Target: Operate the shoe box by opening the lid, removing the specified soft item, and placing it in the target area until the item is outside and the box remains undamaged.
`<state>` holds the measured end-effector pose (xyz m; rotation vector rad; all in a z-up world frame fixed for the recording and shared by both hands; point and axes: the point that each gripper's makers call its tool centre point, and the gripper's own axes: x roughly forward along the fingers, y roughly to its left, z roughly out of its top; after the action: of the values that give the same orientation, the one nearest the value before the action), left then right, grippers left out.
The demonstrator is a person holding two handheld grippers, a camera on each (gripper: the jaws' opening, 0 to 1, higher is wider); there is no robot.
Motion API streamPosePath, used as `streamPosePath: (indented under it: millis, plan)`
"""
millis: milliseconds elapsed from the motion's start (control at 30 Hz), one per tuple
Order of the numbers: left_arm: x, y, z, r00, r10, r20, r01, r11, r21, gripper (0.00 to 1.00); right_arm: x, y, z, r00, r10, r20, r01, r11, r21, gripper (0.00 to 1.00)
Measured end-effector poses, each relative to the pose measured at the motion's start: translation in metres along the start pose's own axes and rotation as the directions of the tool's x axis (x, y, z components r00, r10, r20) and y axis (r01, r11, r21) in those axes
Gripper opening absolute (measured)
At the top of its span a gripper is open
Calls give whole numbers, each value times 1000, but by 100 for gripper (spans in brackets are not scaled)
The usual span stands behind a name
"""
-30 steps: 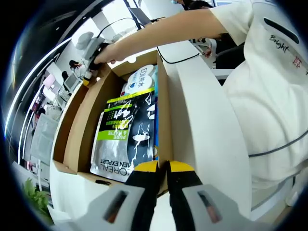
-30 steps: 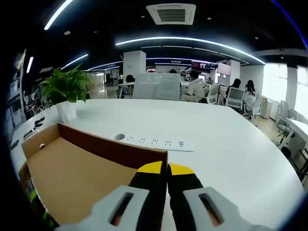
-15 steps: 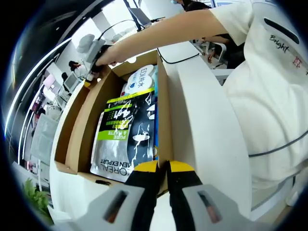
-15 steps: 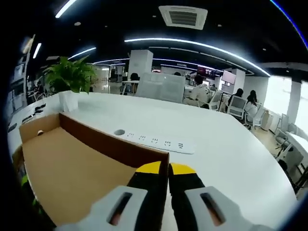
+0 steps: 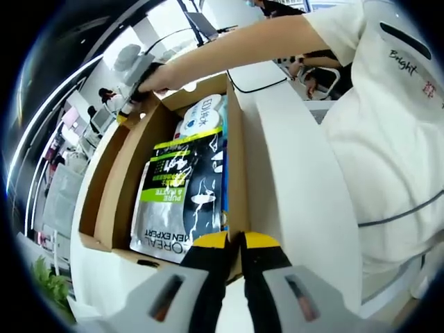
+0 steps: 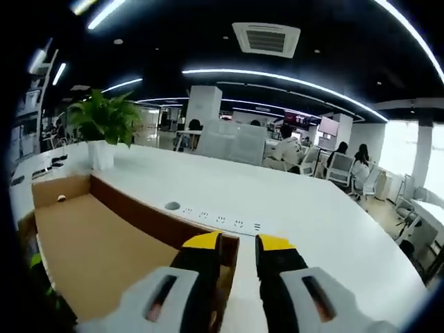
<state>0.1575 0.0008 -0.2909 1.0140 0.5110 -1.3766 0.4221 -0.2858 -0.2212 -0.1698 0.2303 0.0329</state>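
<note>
Right gripper [image 6: 238, 244] jaws are parting, releasing the lid [image 6: 90, 257]. Left gripper [image 5: 234, 243] is pinching the shoe box [image 5: 234, 166] wall. Pouch [image 5: 182, 198] lying inside. Unheld lid could drop back.

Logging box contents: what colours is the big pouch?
Black and silver-grey with a lime-green band; pouch shows best in the left gripper view.

Bright ceiling strip lights, window glare, strong fisheye edge distortion
</note>
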Motion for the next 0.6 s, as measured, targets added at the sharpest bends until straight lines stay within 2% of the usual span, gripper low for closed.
streamPosePath:
  millis: [67,133,233,267,300,400,433,600]
  plan:
    - [0,0,0,1000,-4,0,4,1000,-10,5,-9,-5,6,1000,-4,20,3,1000,16,24]
    - [0,0,0,1000,-7,-4,7,1000,-9,5,-12,-6,13,997,10,75,-15,997,72,26]
    - [0,0,0,1000,-10,-10,10,1000,-11,5,-25,-1,25,988,88,128,-107,983,147,27]
    - [0,-1,0,1000,-10,-10,10,1000,-13,5,-34,5,30,975,134,180,-167,968,187,25]
    - [0,-1,0,1000,-10,-11,10,1000,-14,5,-40,7,32,968,143,207,-187,959,212,23]
    - [1,-1,0,1000,-25,-10,24,999,-41,5,-50,16,34,949,205,240,-257,943,213,26]
    - [1,0,0,999,-30,-13,29,998,-59,5,-49,19,38,937,235,257,-287,939,188,28]
    - [3,-2,0,998,-27,-48,25,999,-35,5,-71,28,52,912,268,310,-330,929,168,45]
